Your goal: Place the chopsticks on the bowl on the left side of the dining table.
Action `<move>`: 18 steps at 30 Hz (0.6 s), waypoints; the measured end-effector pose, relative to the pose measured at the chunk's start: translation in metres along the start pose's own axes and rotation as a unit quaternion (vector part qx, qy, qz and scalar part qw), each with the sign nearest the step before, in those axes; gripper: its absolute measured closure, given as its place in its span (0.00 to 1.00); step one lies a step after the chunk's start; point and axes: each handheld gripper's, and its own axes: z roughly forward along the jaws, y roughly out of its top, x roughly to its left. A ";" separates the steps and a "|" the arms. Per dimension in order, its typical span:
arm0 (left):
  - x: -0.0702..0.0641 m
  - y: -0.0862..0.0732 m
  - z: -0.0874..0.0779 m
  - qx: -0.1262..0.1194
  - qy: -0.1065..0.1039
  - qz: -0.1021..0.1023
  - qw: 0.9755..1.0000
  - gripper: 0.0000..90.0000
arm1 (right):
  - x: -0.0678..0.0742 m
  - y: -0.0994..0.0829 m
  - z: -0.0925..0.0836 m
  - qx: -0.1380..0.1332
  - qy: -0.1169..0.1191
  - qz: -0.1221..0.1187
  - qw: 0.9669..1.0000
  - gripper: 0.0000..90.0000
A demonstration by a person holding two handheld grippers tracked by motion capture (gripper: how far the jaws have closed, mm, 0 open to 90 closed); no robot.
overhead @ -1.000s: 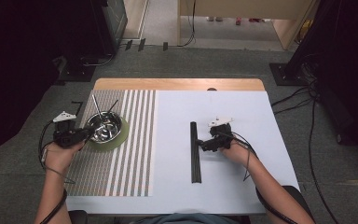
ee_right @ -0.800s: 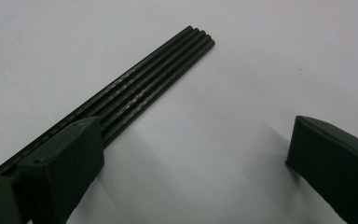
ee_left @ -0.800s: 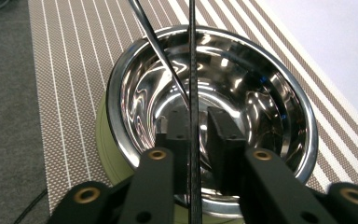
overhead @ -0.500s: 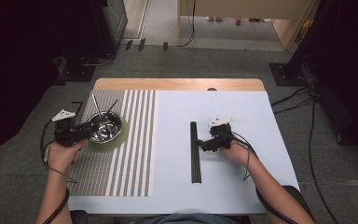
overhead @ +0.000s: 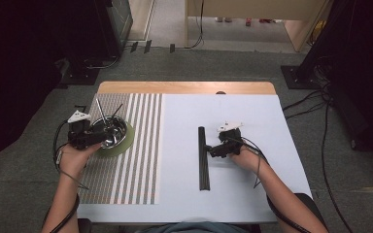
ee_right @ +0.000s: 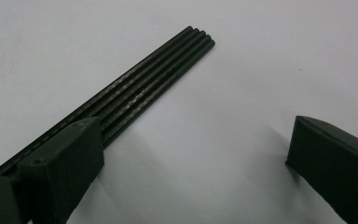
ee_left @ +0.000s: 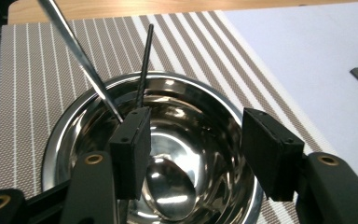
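Observation:
A steel bowl stands on a green plate on the striped mat. A spoon lies inside it, and a silver handle and a black chopstick lean on its far rim. My left gripper hovers over the bowl's near edge. Its jaws have just been opening and nothing is pressed between the pads. My right gripper rests open on the white table, with its left jaw beside a bundle of black chopsticks.
The striped placemat covers the table's left part. A white sheet covers the rest, and a bare wooden strip runs along the far edge. Cables trail from both grippers and lie on the floor at the right.
My left gripper's jaws have spread apart over the bowl, and the hand has shifted slightly. The right hand and the chopstick bundle are as before.

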 end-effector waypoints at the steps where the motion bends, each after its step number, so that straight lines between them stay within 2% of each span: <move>1: -0.001 0.001 0.000 -0.001 0.000 0.001 1.000 0.48 | 0.000 0.000 0.000 0.000 0.000 0.000 1.000 0.04; 4: -0.008 0.003 0.002 0.001 -0.003 0.007 1.000 0.46 | 0.000 0.000 0.000 0.000 0.000 0.001 1.000 0.04; 8: -0.014 0.005 0.004 0.003 -0.009 0.002 1.000 0.46 | 0.000 0.000 0.000 0.000 0.000 0.001 1.000 0.04; 11: -0.020 0.006 0.006 0.007 -0.010 0.010 1.000 0.46 | 0.000 0.000 0.000 0.000 0.000 0.001 1.000 0.04; 18: -0.035 0.008 0.007 0.000 -0.017 0.019 1.000 0.45 | 0.000 0.000 0.000 0.000 -0.001 0.000 1.000 0.04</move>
